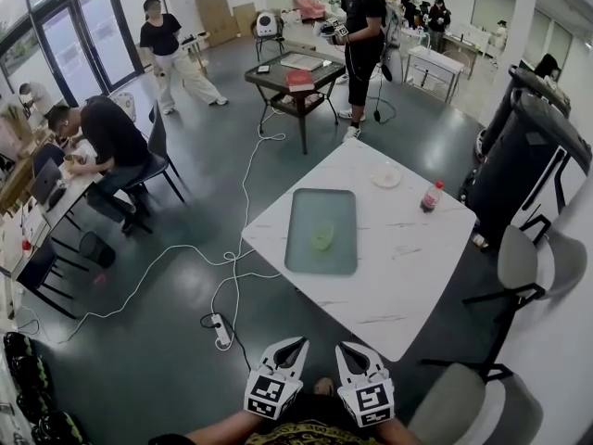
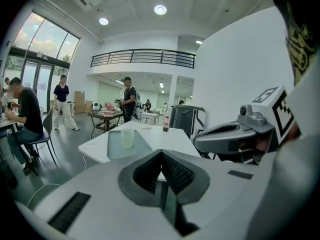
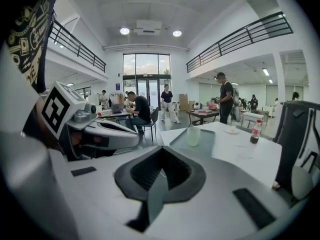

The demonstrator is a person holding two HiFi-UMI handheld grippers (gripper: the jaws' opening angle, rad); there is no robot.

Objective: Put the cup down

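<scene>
The left gripper [image 2: 161,156] is closed, its two ribbed pads meeting at the tip with nothing between them; the right gripper [image 3: 161,156] is closed the same way and is just as empty; in the head view the two sit side by side at the bottom of the frame, each with its marker cube towards the person, both over the grey floor and short of the table's near-left edge. Both point over that edge towards the cup [image 1: 321,237], which is well apart from them; it is a pale, translucent cup, standing upright on a grey tray [image 1: 306,213], in the tray's nearer half. The tray lies flat on the white marble-patterned table [image 1: 408,276], by its left corner. Near the right corner stands a small bottle [image 1: 430,196] with a red cap and dark contents; a small white plate [image 1: 386,176] lies closer to the far corner; the bottle and the plate are apart from each other and from the tray. Two grey chairs [image 1: 528,260] stand beside the table's near-right edge. On the floor off the left corner lie a white cable and a power strip [image 1: 221,330]. Farther off is a dark low table [image 1: 295,80] with a person in black [image 1: 361,26] standing just beyond it; another person [image 1: 107,137] sits at a desk on the left.
</scene>
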